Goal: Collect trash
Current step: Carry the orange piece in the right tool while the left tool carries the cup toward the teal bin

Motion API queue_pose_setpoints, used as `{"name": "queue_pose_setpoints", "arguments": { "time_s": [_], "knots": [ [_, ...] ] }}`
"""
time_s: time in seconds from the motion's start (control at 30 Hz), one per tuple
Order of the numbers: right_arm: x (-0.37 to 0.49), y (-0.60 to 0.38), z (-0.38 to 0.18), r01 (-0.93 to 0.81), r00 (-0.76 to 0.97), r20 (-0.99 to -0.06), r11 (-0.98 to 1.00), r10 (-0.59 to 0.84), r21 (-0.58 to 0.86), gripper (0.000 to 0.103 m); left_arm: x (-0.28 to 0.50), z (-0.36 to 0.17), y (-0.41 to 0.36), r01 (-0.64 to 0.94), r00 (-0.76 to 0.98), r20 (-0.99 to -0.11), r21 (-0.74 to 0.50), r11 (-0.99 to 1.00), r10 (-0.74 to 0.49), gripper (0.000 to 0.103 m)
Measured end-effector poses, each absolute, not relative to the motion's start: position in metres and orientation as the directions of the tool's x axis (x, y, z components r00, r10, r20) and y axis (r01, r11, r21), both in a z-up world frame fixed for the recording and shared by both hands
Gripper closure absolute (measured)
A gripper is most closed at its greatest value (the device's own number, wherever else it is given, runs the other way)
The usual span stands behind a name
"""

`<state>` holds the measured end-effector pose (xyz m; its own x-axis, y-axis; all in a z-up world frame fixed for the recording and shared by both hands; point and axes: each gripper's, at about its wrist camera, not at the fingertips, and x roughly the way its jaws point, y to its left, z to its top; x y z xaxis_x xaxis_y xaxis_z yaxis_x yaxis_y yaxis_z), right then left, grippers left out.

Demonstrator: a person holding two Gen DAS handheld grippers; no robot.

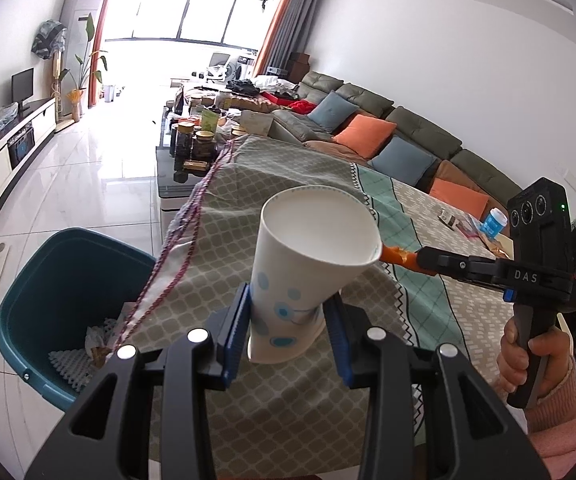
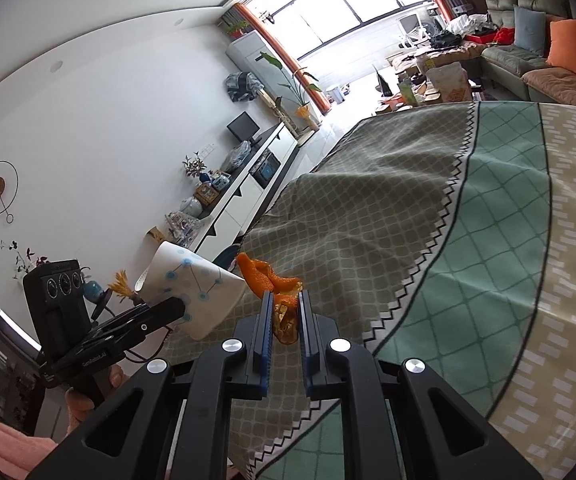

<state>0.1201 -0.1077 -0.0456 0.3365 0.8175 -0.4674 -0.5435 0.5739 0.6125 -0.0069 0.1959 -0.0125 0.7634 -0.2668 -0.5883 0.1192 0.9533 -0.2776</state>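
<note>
The left gripper [image 1: 288, 312] clamps the base of a white paper cup [image 1: 308, 256] with blue dots, its pads pressed on both sides, holding it tilted above the table's patterned cloth [image 1: 288, 172]. The right gripper [image 2: 285, 312], fingers nearly together, pinches a piece of orange peel [image 2: 267, 278] just beside the cup's rim. A teal bin [image 1: 59, 264] stands on the floor at the table's edge, holding crumpled scraps. A hand [image 1: 528, 364] in a pink sleeve grips the right tool's handle.
</note>
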Motion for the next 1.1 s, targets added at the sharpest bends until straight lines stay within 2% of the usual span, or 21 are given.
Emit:
{"name": "queue_pose_setpoints", "arguments": {
  "time_s": [1.1],
  "knots": [
    [0.116, -0.071, -0.042, -0.589, 0.273, -0.476, 0.536, 0.836, 0.604, 0.091, -0.018, -0.01, 0.222, 0.04, 0.782, -0.591, -0.269, 0.962, -0.198, 0.066]
  ]
}}
